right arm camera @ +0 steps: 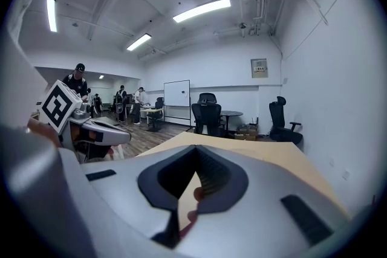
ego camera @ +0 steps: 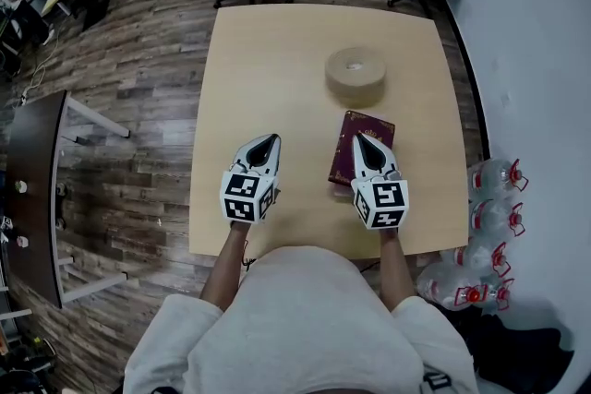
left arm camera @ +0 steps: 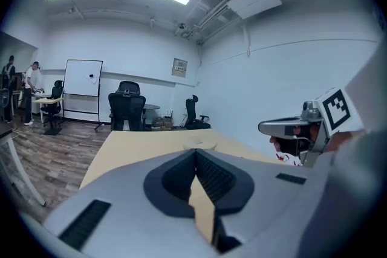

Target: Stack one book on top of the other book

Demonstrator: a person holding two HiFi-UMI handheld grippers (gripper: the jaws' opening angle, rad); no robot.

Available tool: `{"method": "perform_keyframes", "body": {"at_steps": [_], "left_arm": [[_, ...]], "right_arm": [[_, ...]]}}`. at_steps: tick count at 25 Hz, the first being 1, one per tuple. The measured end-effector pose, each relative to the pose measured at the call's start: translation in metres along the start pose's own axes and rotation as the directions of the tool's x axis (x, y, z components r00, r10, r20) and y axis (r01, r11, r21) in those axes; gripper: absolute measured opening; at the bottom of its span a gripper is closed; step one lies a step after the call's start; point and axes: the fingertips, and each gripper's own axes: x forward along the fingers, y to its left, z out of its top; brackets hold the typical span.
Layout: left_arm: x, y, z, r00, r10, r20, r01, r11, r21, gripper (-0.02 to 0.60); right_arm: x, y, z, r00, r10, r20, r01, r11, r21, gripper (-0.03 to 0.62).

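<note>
Both claws hang above the near half of the pale wooden table (ego camera: 277, 41). The left claw (ego camera: 266, 146), at lower centre of the head view, has its jaws pressed together with nothing between them. The right claw (ego camera: 367, 146), just right of it, is also closed and empty. It sits over the maroon book (ego camera: 354, 126), which lies flat at centre right. A roll of brown tape (ego camera: 355, 77) rests above the book in the frame, apart from it.
</note>
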Motion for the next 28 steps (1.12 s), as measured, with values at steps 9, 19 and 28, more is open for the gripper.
{"method": "perform_keyframes", "body": {"at_steps": [9,19,28], "left_arm": [[-0.009,0.019,0.005,1.000,0.027,0.014,-0.027,0.999,-0.025,0.009],[-0.009,0.020,0.005,0.999,0.022,0.025,-0.022,0.999,-0.033,0.009],[-0.009,0.017,0.002,1.000,0.019,0.013,-0.018,1.000,-0.024,0.010]], "right_arm": [[0.010,0.013,0.007,1.000,0.019,0.011,-0.019,1.000,0.003,0.004],[0.010,0.014,0.000,1.000,0.020,-0.011,-0.020,1.000,0.005,0.003],[0.008,0.015,-0.003,1.000,0.018,-0.017,-0.018,1.000,0.005,0.003]]}}
